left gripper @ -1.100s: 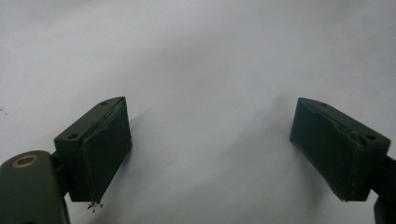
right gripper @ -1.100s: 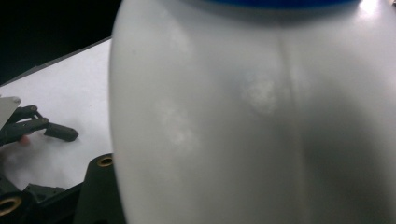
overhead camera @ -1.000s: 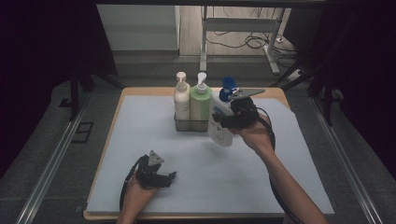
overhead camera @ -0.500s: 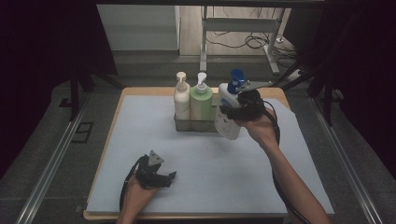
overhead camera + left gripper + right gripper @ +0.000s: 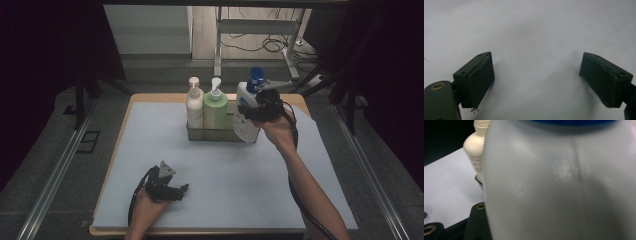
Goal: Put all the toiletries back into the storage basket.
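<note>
High view showed the right gripper (image 5: 256, 111) pinching a white bottle with a blue cap (image 5: 246, 114), held at the right end of the metal rack (image 5: 220, 134), green bottle (image 5: 215, 108) just left of it, left gripper (image 5: 172, 190) spread wide, resting low on the bench (image 5: 240, 190).

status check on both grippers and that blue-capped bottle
Right gripper shut on blue-capped bottle, at the right end of metal caddy. Left gripper open, low over mat. Green bottle close beside the free slot.
</note>
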A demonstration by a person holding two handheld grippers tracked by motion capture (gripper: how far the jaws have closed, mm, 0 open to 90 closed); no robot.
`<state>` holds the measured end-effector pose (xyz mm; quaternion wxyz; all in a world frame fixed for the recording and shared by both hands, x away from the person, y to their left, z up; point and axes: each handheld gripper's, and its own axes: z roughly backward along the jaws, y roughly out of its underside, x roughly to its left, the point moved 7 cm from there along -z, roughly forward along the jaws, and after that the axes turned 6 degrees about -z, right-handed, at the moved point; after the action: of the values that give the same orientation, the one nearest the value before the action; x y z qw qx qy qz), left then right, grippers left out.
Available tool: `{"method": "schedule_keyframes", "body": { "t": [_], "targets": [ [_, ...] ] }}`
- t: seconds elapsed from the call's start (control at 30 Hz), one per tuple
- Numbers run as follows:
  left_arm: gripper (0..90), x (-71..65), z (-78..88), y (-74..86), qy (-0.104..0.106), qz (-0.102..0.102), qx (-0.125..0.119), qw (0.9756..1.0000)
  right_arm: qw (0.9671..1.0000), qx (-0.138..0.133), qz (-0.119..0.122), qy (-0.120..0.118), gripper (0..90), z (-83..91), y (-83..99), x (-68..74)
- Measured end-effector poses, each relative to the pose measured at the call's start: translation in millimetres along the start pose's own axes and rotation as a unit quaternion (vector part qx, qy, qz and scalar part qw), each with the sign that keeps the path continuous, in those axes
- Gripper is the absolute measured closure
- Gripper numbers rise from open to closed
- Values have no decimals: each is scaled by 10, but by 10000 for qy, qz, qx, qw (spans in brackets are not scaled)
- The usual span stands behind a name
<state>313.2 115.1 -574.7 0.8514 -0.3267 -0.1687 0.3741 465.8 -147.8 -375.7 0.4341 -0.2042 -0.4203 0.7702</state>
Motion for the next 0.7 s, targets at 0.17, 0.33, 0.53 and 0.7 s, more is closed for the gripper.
{"method": "schedule_keyframes", "body": {
  "t": [0.17,0.33,0.53,0.7],
  "targets": [
    [122,0,0,0,1,0,1,10000,10000,8,4,79,405,-49,-50,-56],
    [122,0,0,0,2,0,0,10000,9999,23,-40,121,405,-107,-92,-102],
    [122,0,0,0,4,2,-1,10000,9998,22,-115,146,405,-193,-139,-148],
    [122,0,0,0,3,4,-2,10000,9997,37,-131,208,406,-264,-184,-182]
  ]
}}
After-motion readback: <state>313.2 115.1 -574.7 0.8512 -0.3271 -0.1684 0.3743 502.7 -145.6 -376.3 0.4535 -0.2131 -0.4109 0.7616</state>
